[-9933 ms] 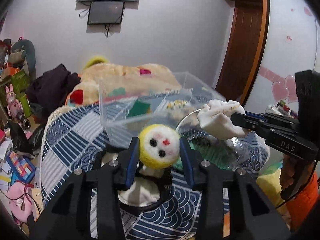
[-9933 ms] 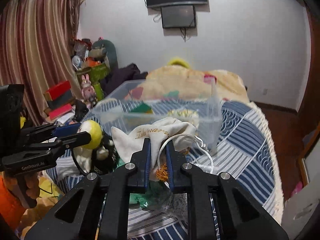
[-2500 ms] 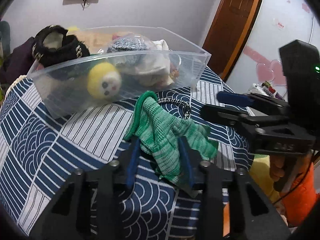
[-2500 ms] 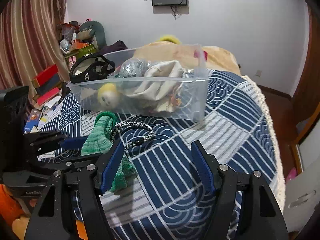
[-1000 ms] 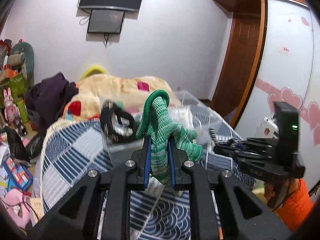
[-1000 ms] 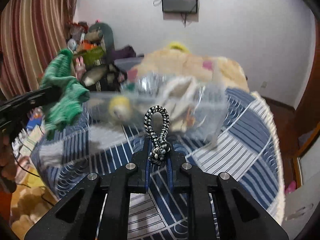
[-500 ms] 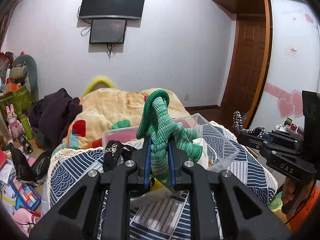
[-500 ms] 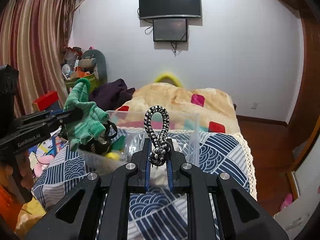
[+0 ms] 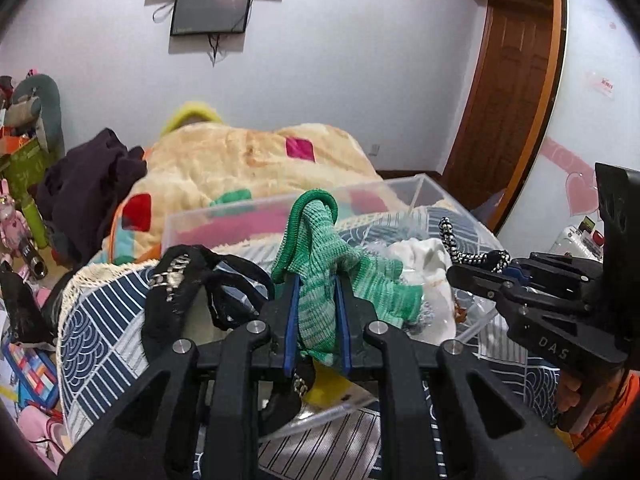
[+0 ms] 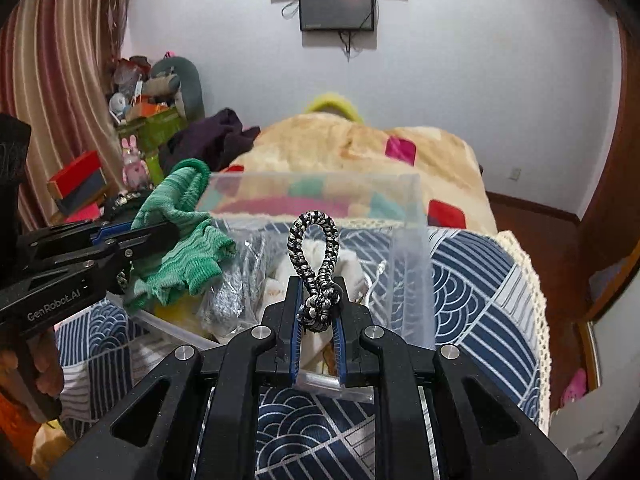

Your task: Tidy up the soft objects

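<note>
- A bedroom with a pale wall and a dark screen mounted high; below me lies the bed under a navy-and-white wave-patterned bedspread, and on it stands the clear rectangular plastic bin that takes the soft things.
- My left gripper has its jaws clenched on the green knitted sock, which hangs over the near part of the bin, above a black strappy piece.
- My right gripper has its jaws clamped on the knot of the black-and-white braided cord loop, poised over the bin's near wall.
- Already inside: a white cloth pouch and a crinkled clear bag.
- I judge this to be the drop. I should carry both loads past the rim, until each hangs over open space inside.
- Lower before letting go, so the sock folds in instead of draping over the wall.
- Release one side at a time; the cord could snag on my pads or on the pouch's string.
</note>
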A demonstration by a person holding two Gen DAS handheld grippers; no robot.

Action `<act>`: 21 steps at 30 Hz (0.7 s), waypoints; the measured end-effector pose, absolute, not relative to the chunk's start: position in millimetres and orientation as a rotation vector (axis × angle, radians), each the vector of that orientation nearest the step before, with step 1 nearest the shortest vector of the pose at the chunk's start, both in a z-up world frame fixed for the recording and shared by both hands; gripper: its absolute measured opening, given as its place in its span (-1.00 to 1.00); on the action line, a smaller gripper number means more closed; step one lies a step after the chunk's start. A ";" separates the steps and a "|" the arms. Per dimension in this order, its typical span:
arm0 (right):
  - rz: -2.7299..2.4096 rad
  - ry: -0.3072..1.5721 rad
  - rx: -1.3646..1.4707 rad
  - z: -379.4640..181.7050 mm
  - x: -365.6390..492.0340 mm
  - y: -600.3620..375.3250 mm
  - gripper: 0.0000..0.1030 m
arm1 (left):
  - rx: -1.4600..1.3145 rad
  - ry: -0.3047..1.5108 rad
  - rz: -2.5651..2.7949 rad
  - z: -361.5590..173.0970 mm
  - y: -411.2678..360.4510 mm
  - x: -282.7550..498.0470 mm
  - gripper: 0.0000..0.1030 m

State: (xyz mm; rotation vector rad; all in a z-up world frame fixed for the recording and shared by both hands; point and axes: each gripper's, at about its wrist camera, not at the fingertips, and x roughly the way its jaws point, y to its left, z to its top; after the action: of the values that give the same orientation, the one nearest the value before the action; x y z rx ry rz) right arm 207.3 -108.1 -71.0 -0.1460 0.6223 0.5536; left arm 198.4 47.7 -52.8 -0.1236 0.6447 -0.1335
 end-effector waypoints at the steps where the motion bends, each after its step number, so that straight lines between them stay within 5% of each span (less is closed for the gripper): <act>1: 0.549 0.615 -0.156 -70.6 205.6 -108.0 -0.75 | -0.126 0.651 -0.135 -54.1 47.7 201.0 -0.69; 5: 0.549 0.613 -0.177 -69.1 202.1 -106.8 -0.67 | -0.130 0.669 -0.131 -58.1 48.0 206.3 -0.42; 11: 0.537 0.590 -0.187 -65.9 194.0 -111.0 -0.05 | -0.133 0.641 -0.136 -51.9 46.5 195.6 0.05; 13: 0.538 0.575 -0.203 -62.0 187.7 -111.7 -0.03 | -0.129 0.616 -0.130 -47.3 45.2 187.5 0.17; 21: 0.539 0.482 -0.189 -38.7 166.5 -119.3 0.34 | -0.137 0.521 -0.124 -17.7 46.3 151.9 0.28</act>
State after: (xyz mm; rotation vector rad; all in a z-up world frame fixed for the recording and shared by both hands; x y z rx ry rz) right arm 166.5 -119.3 -38.7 -0.1893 0.4816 0.5392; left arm 151.9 46.3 -17.7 -0.1373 0.5210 -0.1243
